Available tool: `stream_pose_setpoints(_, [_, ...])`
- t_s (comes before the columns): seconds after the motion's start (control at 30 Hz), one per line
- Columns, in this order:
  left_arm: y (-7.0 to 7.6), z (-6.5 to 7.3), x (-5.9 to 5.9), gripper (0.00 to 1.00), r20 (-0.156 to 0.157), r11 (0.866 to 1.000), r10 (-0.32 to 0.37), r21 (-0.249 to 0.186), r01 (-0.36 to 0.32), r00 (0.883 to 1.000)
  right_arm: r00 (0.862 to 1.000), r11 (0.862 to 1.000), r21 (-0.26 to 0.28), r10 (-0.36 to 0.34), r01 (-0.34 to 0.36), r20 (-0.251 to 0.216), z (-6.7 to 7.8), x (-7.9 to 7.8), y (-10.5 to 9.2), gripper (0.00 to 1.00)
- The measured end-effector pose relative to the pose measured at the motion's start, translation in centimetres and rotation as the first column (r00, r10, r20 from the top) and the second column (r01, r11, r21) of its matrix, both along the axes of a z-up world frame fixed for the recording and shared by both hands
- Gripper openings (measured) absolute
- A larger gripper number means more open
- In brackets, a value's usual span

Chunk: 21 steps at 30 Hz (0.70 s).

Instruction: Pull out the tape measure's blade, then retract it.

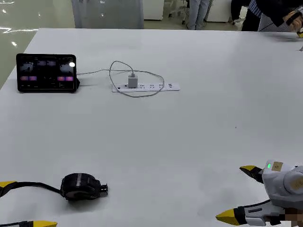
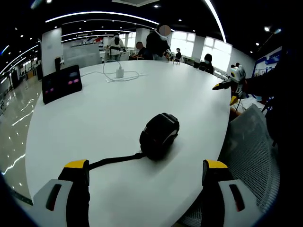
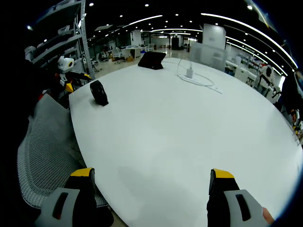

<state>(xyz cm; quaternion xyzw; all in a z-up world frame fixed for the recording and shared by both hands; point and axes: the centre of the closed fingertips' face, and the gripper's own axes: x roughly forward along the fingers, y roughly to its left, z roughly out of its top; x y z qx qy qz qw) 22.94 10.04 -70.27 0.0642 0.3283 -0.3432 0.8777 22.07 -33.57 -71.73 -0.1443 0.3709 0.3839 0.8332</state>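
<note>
Both spread empty; tape measure (image 2: 159, 135) sits close before left gripper (image 2: 146, 164), far from right gripper (image 3: 152, 172).

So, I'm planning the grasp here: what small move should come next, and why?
Probably ease the left hand-held gripper forward until its open jaws straddle the tape measure. It lies ungrasped on the table just ahead, its strap trailing back towards that gripper, while the right hand-held gripper, also open, is far off.

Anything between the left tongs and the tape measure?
Nothing visible. The tape measure lies on bare table straight ahead of the open left tongs; only its own black strap trails back toward them.
</note>
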Motion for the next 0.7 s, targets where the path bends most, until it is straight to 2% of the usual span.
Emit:
stream_pose_setpoints(0.1, [-0.1,0.0,0.0,0.94,-0.001,1.000,-0.015,-0.002,0.015,1.000,1.000,1.000,0.005,0.012,-0.012,0.012,0.1,0.1,0.2,1.00])
stream_pose_setpoints(0.17, [-0.3,0.2,0.2,0.93,0.016,0.999,-0.035,-0.004,0.035,0.999,1.000,1.000,0.008,0.027,-0.027,0.002,-0.1,0.1,0.6,1.00])
stream_pose_setpoints(0.2, [-0.4,0.1,0.2,0.93,0.016,0.999,-0.040,-0.003,0.040,0.999,0.999,0.999,0.008,0.036,-0.036,-0.005,-0.2,0.0,0.8,1.00])
stream_pose_setpoints(0.3, [-0.7,-0.2,0.3,0.96,-0.001,0.997,-0.077,0.004,0.077,0.997,0.996,0.997,0.000,0.081,-0.081,0.025,-0.2,0.4,1.7,1.00])
stream_pose_setpoints(0.37, [-0.9,-0.2,0.3,0.96,-0.007,0.995,-0.099,0.014,0.099,0.995,0.996,0.996,-0.004,0.087,-0.087,0.025,-0.1,0.5,2.1,1.00])
stream_pose_setpoints(0.5, [-1.5,-0.6,0.4,0.99,-0.020,0.986,-0.165,0.037,0.166,0.986,0.992,0.992,0.001,0.126,-0.126,0.018,0.0,0.6,3.3,1.00])
stream_pose_setpoints(0.6, [-2.1,-0.6,0.5,0.98,-0.029,0.976,-0.211,0.054,0.212,0.977,0.986,0.986,-0.005,0.164,-0.164,0.038,0.3,0.9,4.1,1.00])
stream_pose_setpoints(0.7, [-2.6,-0.8,0.6,0.99,-0.051,0.963,-0.253,0.080,0.256,0.966,0.976,0.978,0.006,0.207,-0.208,0.072,0.8,1.3,5.2,1.00])
